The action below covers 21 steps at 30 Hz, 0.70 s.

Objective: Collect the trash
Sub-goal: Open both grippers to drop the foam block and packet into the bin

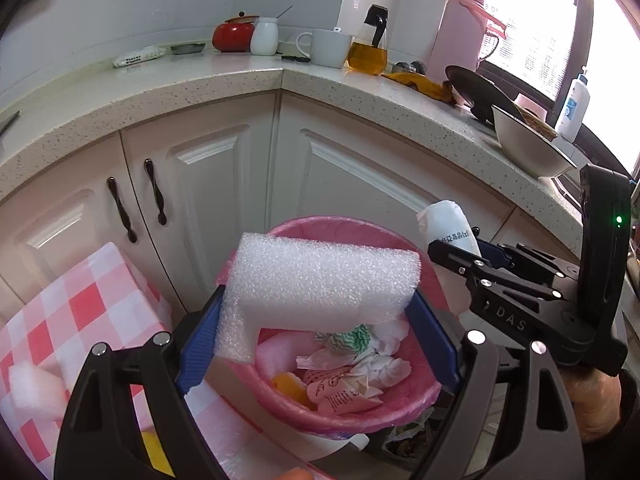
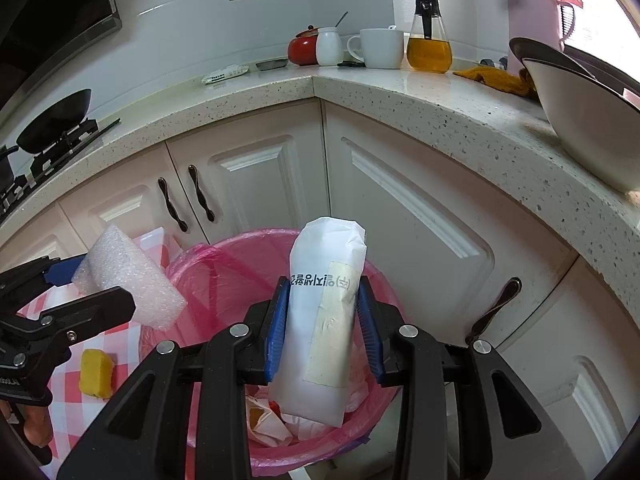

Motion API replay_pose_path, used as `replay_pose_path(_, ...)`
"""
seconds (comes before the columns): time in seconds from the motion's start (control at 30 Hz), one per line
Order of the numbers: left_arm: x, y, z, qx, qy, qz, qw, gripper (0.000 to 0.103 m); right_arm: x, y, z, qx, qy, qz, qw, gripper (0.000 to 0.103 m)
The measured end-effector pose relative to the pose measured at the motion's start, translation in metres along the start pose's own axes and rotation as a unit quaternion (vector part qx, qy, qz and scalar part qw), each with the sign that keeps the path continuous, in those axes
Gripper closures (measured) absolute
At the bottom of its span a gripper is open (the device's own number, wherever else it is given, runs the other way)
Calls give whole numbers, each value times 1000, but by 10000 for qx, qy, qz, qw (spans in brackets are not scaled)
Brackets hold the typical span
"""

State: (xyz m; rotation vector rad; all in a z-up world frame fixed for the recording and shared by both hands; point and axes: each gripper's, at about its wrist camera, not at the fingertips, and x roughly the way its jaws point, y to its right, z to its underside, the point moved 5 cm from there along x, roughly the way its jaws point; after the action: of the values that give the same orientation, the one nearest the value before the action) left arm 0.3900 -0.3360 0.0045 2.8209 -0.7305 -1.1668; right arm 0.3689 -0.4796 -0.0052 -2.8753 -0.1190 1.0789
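Note:
A bin lined with a pink bag (image 1: 404,396) (image 2: 224,276) stands on the floor by the cabinets, holding crumpled paper and wrappers. My left gripper (image 1: 316,320) is shut on a white foam block (image 1: 320,284) and holds it over the bin's near rim; the block also shows in the right wrist view (image 2: 128,280). My right gripper (image 2: 322,328) is shut on a white paper package with black print (image 2: 320,320), upright above the bin. That package shows in the left wrist view (image 1: 450,228), to the right of the foam.
A red-and-white checked cloth (image 1: 80,312) left of the bin carries a foam piece (image 1: 32,388) and a yellow sponge (image 2: 96,372). The speckled countertop (image 1: 240,84) holds a red pot, mug, oil bottle, pink flask and a bowl (image 2: 592,128) near its edge.

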Motion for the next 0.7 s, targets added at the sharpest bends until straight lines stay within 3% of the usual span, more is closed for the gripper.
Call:
replay_pose_path(0.07, 4, -1, 0, -58, -58, 14, 10000, 13, 0, 2, 0, 11, 2, 14, 10000, 66)
replay_pose_path(0.17, 5, -5, 0, -123, -76, 26, 9999, 10, 0, 4, 2, 30, 20, 28, 10000, 55)
replay_pose_path(0.47, -7, -22, 6, -258, 4, -156, 9995, 10, 0, 1, 6, 23, 0, 40, 10000, 51)
replay_pose_path(0.7, -29, -42, 23, -380, 83, -371, 9986, 10, -15, -2, 12, -11, 163, 178, 9997, 33)
